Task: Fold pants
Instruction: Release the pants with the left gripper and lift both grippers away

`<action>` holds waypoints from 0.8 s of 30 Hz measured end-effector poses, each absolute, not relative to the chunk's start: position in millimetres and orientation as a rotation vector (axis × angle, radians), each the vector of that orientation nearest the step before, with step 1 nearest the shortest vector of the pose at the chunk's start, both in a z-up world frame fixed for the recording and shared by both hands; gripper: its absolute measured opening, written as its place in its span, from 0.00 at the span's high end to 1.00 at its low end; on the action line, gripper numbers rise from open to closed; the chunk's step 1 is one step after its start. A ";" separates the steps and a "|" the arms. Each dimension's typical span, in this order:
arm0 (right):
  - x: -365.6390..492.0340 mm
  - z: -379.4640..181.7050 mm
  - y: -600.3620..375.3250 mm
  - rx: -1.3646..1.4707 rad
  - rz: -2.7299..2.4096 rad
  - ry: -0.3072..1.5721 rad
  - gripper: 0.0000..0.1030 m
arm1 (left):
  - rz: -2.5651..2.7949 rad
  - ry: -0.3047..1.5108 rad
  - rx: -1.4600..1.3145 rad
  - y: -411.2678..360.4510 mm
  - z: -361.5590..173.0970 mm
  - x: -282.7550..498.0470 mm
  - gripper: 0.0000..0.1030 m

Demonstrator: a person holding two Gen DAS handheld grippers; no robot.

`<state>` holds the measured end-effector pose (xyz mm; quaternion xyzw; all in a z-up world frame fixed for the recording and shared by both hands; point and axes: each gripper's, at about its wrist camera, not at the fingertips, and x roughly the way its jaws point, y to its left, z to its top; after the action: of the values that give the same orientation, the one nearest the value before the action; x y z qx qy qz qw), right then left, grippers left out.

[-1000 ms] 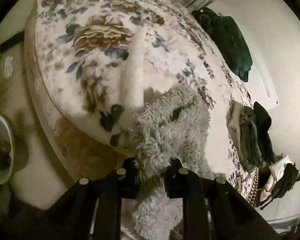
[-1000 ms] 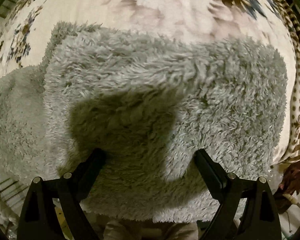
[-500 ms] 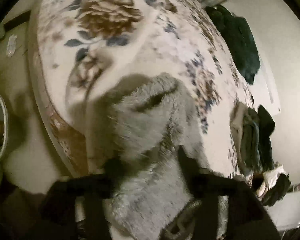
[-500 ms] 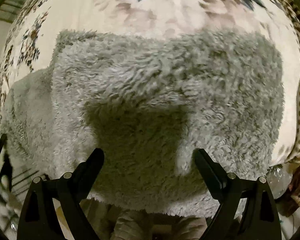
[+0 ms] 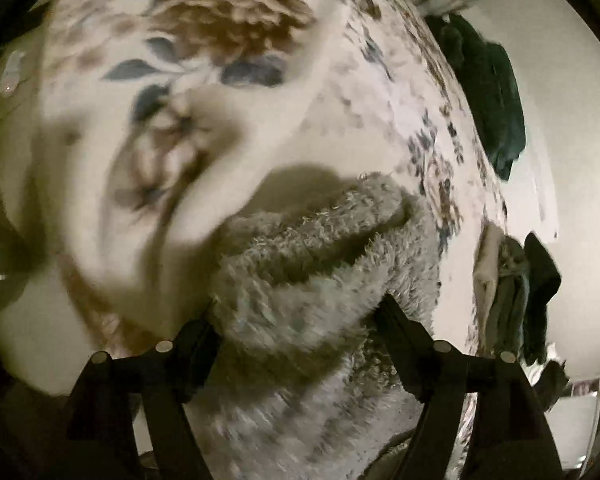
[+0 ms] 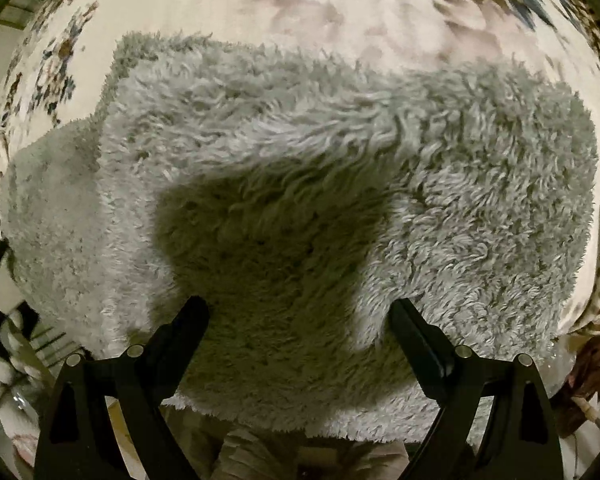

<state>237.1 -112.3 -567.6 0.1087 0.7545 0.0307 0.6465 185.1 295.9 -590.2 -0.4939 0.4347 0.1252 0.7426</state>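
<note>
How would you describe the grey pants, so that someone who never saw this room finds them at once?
Start from the bed with the floral bedspread that fills the room. At its near edge lie the fluffy grey pants, folded into a thick block. Unlike the dark, smooth clothes piled at the far side of the bed, they are pale grey and shaggy like fleece.

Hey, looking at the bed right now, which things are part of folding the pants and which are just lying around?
Part of the job:
- grey fleece pants, folded over on the bed
- left tongs, opening, with the fleece between them
- right tongs, open above the pants

Just lying about:
- flowered bedspread
- dark green garment at the far edge
- small heap of clothes on the right
</note>
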 end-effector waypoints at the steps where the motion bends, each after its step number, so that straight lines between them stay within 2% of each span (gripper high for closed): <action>1: 239.5 -570.0 -107.9 0.242 0.065 1.720 0.09 | 0.271 0.968 -1.087 296.5 -595.6 189.6 0.29; 4: 244.0 -574.7 -97.6 0.232 0.056 1.727 0.09 | 0.265 0.979 -1.104 299.2 -604.6 196.8 0.32; 5: 248.0 -576.5 -93.1 0.232 0.054 1.726 0.09 | 0.259 0.974 -1.095 298.8 -604.0 198.2 0.52; 6: 251.4 -577.3 -89.3 0.233 0.052 1.724 0.09 | 0.258 0.972 -1.078 298.1 -602.0 198.5 0.67; 7: 253.4 -577.7 -86.7 0.232 0.051 1.722 0.09 | 0.251 0.959 -1.062 296.8 -597.1 197.4 0.80; 8: 258.3 -578.8 -84.3 0.231 0.049 1.721 0.09 | 0.241 0.940 -1.040 294.9 -589.8 195.9 0.83; 12: 258.7 -572.6 -88.9 0.240 0.045 1.700 0.09 | 0.185 0.868 -0.913 274.1 -541.6 186.9 0.84; 16: 253.3 -564.3 -97.7 0.247 0.033 1.661 0.09 | 0.082 0.873 -0.843 235.8 -487.5 179.6 0.84; 21: 240.8 -548.2 -122.2 0.318 0.020 1.573 0.09 | -0.120 0.865 -0.721 145.0 -420.1 173.5 0.84; 24: 231.0 -543.0 -146.2 0.377 0.006 1.549 0.09 | -0.241 0.904 -0.711 86.6 -404.5 175.4 0.84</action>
<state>231.0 -146.2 -543.0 0.1694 0.6949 0.0026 0.6989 175.4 86.6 -404.5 -0.3354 0.4263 -0.1136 0.8324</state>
